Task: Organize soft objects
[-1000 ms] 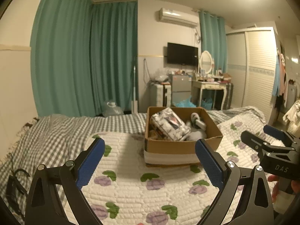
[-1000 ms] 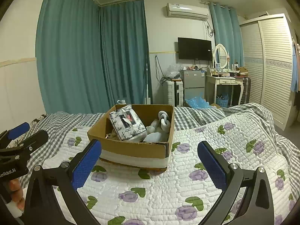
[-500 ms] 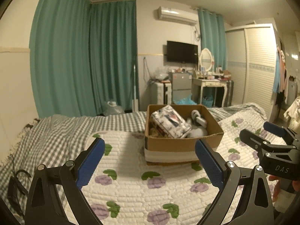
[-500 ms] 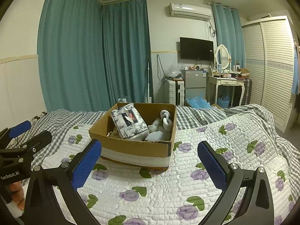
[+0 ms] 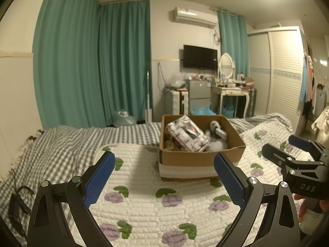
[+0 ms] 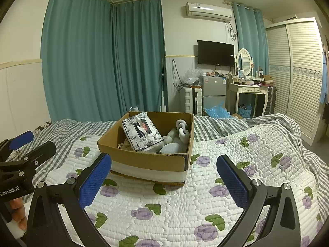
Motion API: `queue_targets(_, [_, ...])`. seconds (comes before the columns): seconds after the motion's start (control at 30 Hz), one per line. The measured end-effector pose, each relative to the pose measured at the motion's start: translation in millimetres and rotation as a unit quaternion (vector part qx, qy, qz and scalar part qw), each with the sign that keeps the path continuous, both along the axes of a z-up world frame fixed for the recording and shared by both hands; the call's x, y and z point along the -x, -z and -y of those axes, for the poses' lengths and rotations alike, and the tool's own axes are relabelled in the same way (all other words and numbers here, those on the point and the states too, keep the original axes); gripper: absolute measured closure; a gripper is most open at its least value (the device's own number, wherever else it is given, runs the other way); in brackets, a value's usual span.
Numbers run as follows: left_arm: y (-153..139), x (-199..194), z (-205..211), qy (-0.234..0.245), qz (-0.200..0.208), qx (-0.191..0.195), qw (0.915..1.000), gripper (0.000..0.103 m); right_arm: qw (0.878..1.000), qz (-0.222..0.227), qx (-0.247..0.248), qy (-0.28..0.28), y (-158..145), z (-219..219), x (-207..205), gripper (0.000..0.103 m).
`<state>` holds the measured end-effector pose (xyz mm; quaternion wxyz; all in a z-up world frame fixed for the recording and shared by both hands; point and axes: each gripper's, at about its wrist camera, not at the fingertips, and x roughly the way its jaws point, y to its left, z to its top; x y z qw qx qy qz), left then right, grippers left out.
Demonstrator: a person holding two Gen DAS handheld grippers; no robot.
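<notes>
A cardboard box (image 5: 202, 158) (image 6: 148, 160) with white tape around its base sits on a flower-patterned white quilt (image 5: 144, 195) (image 6: 226, 185). Inside lie a floral tissue pack (image 5: 186, 133) (image 6: 141, 131) and a grey and white soft toy (image 5: 218, 135) (image 6: 176, 140). My left gripper (image 5: 164, 177) is open and empty, a short way in front of the box. My right gripper (image 6: 164, 177) is open and empty, also in front of the box. The right gripper shows at the right edge of the left wrist view (image 5: 292, 154); the left gripper shows at the left edge of the right wrist view (image 6: 22, 152).
A grey checked blanket (image 5: 61, 148) covers the rest of the bed. Beyond the bed stand teal curtains (image 5: 92, 65), a small fridge (image 6: 212, 94), a white suitcase (image 6: 190, 99), a dressing table (image 6: 250, 94) and a wardrobe (image 6: 298, 74). A dark cable (image 5: 18, 197) lies at the bed's left edge.
Both grippers have drawn back and risen slightly, so the box sits a little lower and farther in both views. Both stay open and empty.
</notes>
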<state>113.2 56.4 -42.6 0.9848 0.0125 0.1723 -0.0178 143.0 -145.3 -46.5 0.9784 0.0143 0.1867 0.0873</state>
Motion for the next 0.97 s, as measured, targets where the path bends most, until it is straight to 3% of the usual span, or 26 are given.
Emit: queue_targets(0.97, [3.3,1.5,4.7,0.002,-0.007,0.003,1.0000,0.005,1.000,-0.008,0.006,-0.004,4.5,-1.8,-0.7,0.000])
